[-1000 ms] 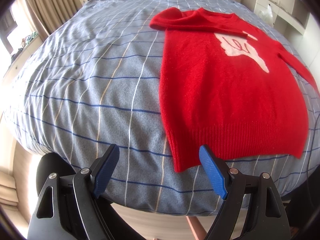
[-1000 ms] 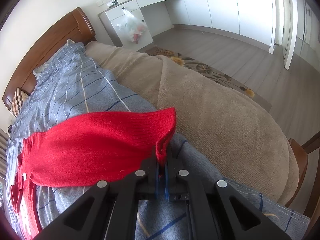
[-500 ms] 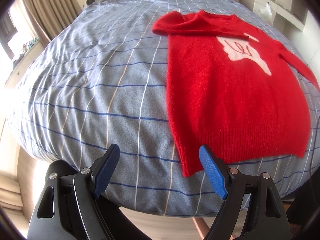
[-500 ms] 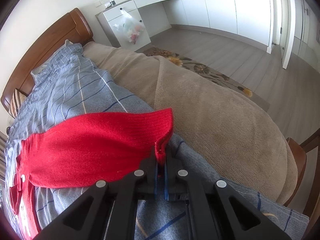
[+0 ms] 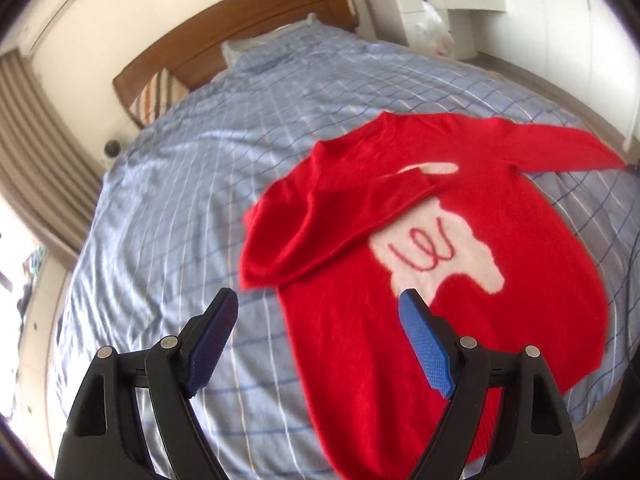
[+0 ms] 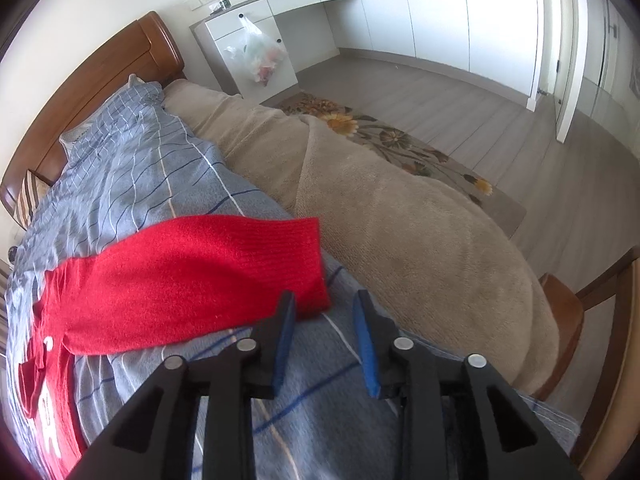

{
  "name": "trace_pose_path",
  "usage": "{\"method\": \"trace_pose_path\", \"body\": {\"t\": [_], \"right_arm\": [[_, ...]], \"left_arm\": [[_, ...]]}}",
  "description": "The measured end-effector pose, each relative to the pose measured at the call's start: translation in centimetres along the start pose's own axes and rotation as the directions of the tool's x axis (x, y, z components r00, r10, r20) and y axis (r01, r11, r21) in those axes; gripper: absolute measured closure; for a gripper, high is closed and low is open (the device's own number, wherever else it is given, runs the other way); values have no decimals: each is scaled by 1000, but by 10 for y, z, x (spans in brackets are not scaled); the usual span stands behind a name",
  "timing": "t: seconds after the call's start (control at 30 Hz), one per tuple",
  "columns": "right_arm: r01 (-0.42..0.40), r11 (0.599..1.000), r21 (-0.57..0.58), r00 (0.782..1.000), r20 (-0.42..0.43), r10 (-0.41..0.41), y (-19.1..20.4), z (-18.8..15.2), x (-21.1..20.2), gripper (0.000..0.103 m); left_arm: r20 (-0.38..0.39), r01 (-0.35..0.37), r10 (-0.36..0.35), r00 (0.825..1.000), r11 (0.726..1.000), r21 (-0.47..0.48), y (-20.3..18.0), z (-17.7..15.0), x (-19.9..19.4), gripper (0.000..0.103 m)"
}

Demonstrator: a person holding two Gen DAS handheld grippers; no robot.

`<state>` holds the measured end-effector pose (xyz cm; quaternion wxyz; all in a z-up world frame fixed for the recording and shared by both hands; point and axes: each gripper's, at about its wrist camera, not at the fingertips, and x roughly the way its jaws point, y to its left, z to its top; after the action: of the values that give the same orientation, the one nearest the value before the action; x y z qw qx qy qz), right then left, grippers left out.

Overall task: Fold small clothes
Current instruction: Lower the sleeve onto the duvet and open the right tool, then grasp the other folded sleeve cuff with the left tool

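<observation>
Right gripper (image 6: 324,320) jaws just opening, empty beside the sweater (image 6: 192,280) cuff; sweater's body cut off

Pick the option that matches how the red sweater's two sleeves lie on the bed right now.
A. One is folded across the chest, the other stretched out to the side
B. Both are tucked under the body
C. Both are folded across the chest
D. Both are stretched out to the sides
A: on the red sweater, one sleeve lies across the chest while the other sleeve stretches out flat over the bedspread.
</observation>
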<state>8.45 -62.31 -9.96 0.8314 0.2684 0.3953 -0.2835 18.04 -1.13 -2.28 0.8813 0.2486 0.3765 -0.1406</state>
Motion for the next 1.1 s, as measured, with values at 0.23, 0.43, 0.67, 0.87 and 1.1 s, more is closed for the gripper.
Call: {"method": "trace_pose_path", "body": {"t": [0.23, 0.43, 0.67, 0.87, 1.1], "right_arm": [[-111, 989, -94, 992, 46, 116, -1, -45, -66, 56], [-146, 965, -220, 984, 71, 165, 17, -108, -99, 56], [-275, 909, -314, 951, 52, 306, 55, -173, -128, 56], [-313, 836, -451, 933, 19, 360, 90, -200, -136, 56], [-327, 813, -481, 925, 13, 380, 103, -216, -138, 56]], "left_arm": [[-78, 70, -49, 996, 951, 300, -76, 54, 103, 20], [-151, 121, -78, 986, 945, 304, -89, 75, 160, 27], [-146, 273, -257, 955, 957, 102, -65, 78, 154, 100], [10, 247, -252, 968, 941, -233, 38, 73, 110, 100], [-46, -30, 1, 999, 775, -631, 199, -10, 99, 100]]}}
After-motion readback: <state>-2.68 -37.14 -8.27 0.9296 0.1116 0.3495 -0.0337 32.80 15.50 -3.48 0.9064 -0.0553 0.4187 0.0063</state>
